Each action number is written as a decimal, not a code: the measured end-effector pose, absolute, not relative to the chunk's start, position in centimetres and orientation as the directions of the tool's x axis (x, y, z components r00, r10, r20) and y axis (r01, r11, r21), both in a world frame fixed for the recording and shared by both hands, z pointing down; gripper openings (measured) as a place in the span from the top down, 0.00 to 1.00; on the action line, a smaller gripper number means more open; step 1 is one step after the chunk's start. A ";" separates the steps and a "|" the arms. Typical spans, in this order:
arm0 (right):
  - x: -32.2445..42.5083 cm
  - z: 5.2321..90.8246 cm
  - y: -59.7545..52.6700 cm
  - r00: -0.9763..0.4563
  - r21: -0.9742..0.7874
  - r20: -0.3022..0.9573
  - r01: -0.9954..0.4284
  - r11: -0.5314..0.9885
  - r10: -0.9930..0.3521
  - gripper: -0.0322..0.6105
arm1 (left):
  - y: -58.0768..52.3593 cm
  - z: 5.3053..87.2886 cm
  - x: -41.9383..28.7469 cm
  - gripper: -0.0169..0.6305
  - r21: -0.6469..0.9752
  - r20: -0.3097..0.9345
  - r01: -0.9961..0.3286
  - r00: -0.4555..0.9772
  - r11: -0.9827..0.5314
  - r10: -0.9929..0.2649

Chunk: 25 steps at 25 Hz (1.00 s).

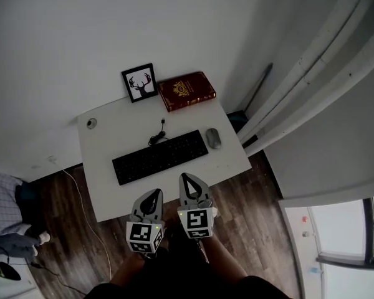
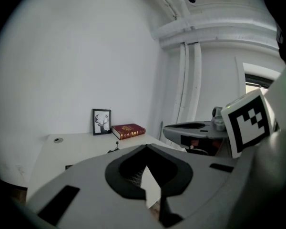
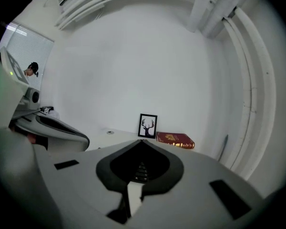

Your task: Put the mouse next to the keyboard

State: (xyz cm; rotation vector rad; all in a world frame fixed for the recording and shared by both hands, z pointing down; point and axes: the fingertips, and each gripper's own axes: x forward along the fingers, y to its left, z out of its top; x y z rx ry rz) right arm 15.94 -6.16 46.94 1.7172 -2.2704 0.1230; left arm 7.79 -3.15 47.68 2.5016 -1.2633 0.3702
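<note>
- The white desk [image 1: 106,167] is in the middle of the head view, against a white wall [image 1: 81,30] and on a dark wooden floor [image 1: 255,192].
- The black keyboard [image 1: 160,157] lies in the middle of the desk, a little slanted. Its cable [image 1: 157,136] curls just above it in the frame.
- The grey mouse [image 1: 213,137] lies on the desk just beside the right end of the keyboard, with a thin gap between them.
- At the upper edge of the desk a red book [image 1: 186,90] lies flat. A framed deer picture [image 1: 139,83] stands upright just left of it.
- The left gripper [image 1: 154,194] is in the lower middle of the frame, over the near edge of the desk. Its jaws are pressed together and hold nothing.
- The right gripper [image 1: 185,178] is just to the right of it. Its jaws are also together and empty, and its tip points toward the keyboard.
</note>
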 end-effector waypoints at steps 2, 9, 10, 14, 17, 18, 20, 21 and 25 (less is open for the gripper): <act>14.2 46.6 -5.5 -0.256 0.092 0.275 -0.952 0.290 -0.927 0.92 | -2.1 47.8 5.3 0.97 0.158 0.364 -0.824 0.560 -0.544 -0.744; 7.9 44.7 -0.3 -0.264 0.152 0.242 -0.940 0.305 -0.934 0.92 | 2.5 47.2 -3.0 0.97 0.157 0.322 -0.859 0.512 -0.488 -0.796; 7.2 44.4 0.5 -0.261 0.156 0.235 -0.941 0.301 -0.936 0.92 | 3.4 47.0 -3.9 0.97 0.150 0.315 -0.858 0.512 -0.491 -0.799; 4.4 43.1 3.4 -0.239 0.166 0.200 -0.947 0.274 -0.950 0.92 | 6.1 46.6 -6.7 0.97 0.151 0.302 -0.850 0.525 -0.504 -0.795; 2.6 42.9 5.8 -0.239 0.166 0.199 -0.948 0.273 -0.950 0.92 | 7.8 46.8 -7.9 0.97 0.164 0.305 -0.845 0.535 -0.510 -0.788; 2.2 42.8 6.6 -0.241 0.170 0.202 -0.946 0.277 -0.949 0.92 | 8.3 46.6 -7.9 0.97 0.166 0.302 -0.843 0.538 -0.512 -0.787; 2.1 42.5 7.8 -0.243 0.179 0.198 -0.943 0.279 -0.949 0.92 | 9.0 45.9 -7.7 0.97 0.166 0.286 -0.837 0.547 -0.521 -0.787; 2.3 42.2 8.1 -0.242 0.181 0.193 -0.944 0.277 -0.951 0.92 | 9.2 45.5 -7.4 0.97 0.164 0.277 -0.834 0.551 -0.526 -0.787; 3.5 41.0 8.3 -0.235 0.177 0.173 -0.948 0.265 -0.956 0.92 | 9.7 44.4 -6.3 0.97 0.154 0.257 -0.828 0.561 -0.540 -0.787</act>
